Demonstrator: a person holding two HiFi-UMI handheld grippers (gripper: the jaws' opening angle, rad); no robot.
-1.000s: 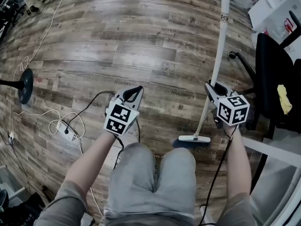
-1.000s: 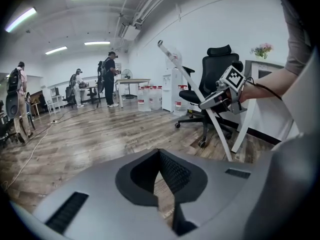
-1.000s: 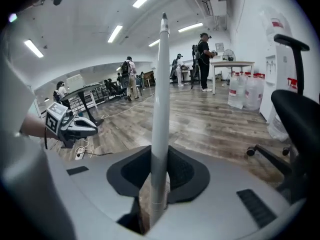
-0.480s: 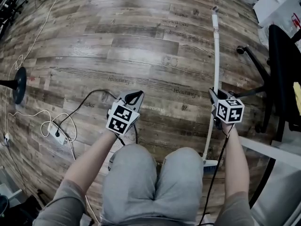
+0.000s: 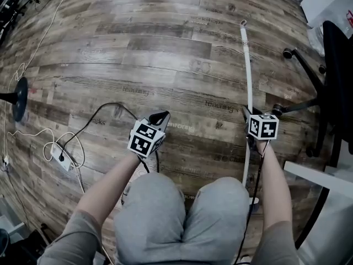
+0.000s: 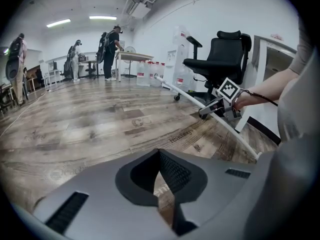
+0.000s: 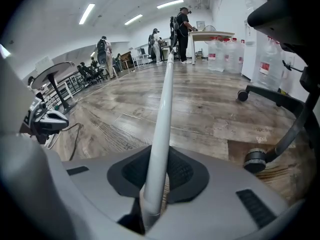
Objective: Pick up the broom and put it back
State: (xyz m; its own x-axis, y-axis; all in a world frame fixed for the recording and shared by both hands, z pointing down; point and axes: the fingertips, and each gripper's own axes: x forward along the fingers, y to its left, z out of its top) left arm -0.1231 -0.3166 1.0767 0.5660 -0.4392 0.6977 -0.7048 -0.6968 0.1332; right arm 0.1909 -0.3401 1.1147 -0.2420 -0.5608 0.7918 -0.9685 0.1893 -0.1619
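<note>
The broom's long white handle [image 5: 246, 70] slants low over the wood floor, its far tip pointing away from me; the head is hidden behind my right knee and arm. My right gripper [image 5: 246, 112] is shut on the handle about midway along it. In the right gripper view the handle [image 7: 167, 94] runs out from between the dark pads [image 7: 182, 171]. My left gripper [image 5: 160, 116] hovers over bare floor left of the broom, its jaws together and holding nothing. The left gripper view shows the tilted handle [image 6: 180, 90] and the right gripper [image 6: 207, 110] on it.
A black office chair [image 5: 332, 76] on castors stands right of the broom. A white table edge [image 5: 314, 175] lies at the lower right. A power strip [image 5: 59, 154] with looping cables and a dark stand base [image 5: 19, 98] are at the left. People [image 6: 110, 46] stand far off.
Both grippers have sunk toward the floor. The broom handle has tilted down from near upright, its far tip has come into view, and the head has slid back behind my knee.
</note>
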